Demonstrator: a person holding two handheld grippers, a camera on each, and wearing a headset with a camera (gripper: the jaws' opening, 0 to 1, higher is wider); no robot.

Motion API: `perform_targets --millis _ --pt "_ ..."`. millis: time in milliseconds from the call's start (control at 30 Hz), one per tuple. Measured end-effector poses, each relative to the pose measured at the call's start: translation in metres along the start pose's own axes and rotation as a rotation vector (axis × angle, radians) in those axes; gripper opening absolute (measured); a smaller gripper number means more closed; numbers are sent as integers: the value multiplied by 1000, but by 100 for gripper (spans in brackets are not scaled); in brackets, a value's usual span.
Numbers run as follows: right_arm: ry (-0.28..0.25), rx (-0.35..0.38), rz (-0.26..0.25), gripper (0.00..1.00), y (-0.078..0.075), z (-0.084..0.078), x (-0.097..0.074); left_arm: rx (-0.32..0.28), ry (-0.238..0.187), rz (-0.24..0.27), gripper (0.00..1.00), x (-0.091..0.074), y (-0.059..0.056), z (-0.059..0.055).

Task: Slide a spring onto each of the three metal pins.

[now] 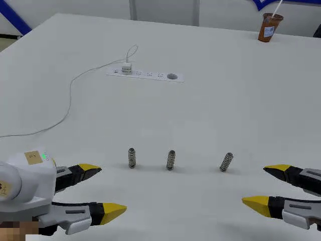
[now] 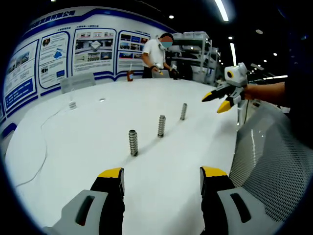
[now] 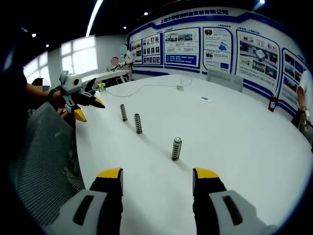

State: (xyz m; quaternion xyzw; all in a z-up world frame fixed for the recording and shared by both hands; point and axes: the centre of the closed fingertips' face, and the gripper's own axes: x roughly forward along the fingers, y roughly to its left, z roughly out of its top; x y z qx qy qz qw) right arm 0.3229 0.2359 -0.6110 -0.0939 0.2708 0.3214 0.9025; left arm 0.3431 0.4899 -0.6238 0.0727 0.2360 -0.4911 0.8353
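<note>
Two grippers sit low over the white table (image 1: 225, 110) with a row of springs between and just ahead of them. The left gripper (image 1: 110, 188) has its yellow-tipped jaws spread wide and nothing between them; its own view (image 2: 162, 172) shows the same broad gap. Far ahead of it and off to its left, a thin white cable (image 1: 70, 95) curls across the table to a power strip (image 1: 145, 75).

Nearest its tips, ahead and a little to its right, the left spring (image 1: 132, 157) stands upright. Just beyond that, along the same line, the middle spring (image 1: 171, 159) is also upright. The right spring (image 1: 226, 161) is set further apart from the other two and leans slightly. It stands close ahead of the right gripper (image 1: 255, 185), and in the right gripper view a metal pin (image 3: 177, 140) shows at its top.

The right gripper's jaws are likewise wide apart and empty (image 3: 157, 173). Far beyond it, near the table's back edge, stands a cup (image 1: 270, 26) of brown drink.
</note>
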Motion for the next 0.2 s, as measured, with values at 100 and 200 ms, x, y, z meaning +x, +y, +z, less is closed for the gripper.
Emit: perform_targets --millis 100,200 --pt "-1 1 -3 59 0 0 -1 -1 1 0 64 0 1 -1" --pt "0 5 -4 59 -1 -1 -1 -2 -1 -2 64 1 1 -1"
